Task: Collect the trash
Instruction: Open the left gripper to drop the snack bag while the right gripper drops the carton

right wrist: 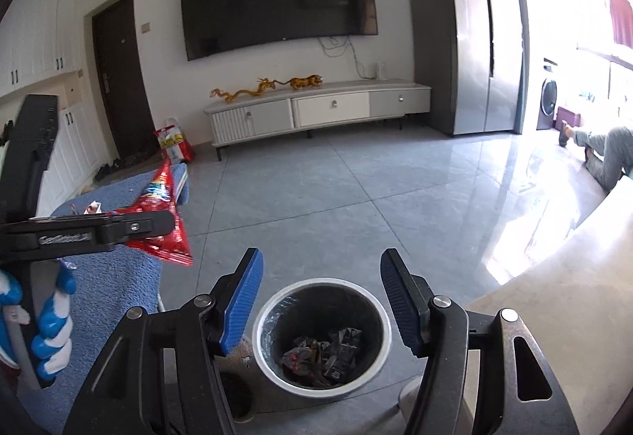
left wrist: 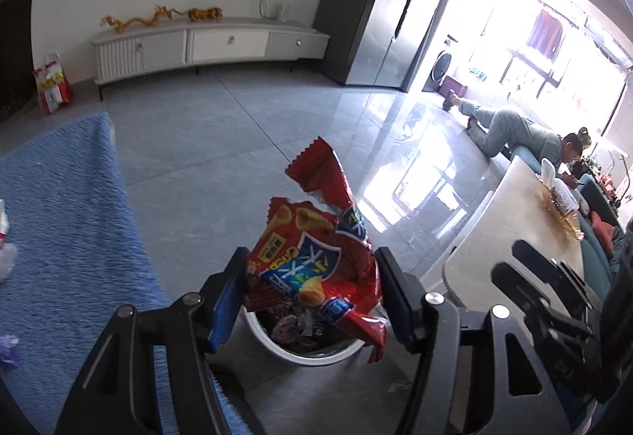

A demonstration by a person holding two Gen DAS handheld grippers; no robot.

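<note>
A crumpled red snack bag [left wrist: 316, 257] stands between the blue pads of my left gripper [left wrist: 312, 296], which is shut on it. Just below the bag is a white-rimmed trash bin [left wrist: 312, 360] with dark wrappers inside. The right wrist view shows the same gripper [right wrist: 158, 225] from the side at the left, with the red bag [right wrist: 166, 237] sticking out of it. My right gripper [right wrist: 322, 296] hangs open and empty directly above the bin [right wrist: 316, 390], whose dark inside holds several wrappers [right wrist: 324, 354].
A blue fuzzy cover [left wrist: 71, 237] lies left of the bin, with a white scrap [left wrist: 6, 257] and a purple scrap [left wrist: 8, 352] on it. A beige table [left wrist: 514, 237] stands at the right. A person [left wrist: 514, 130] lies by the window. Grey tiled floor [right wrist: 356, 197] runs to the TV cabinet [right wrist: 316, 110].
</note>
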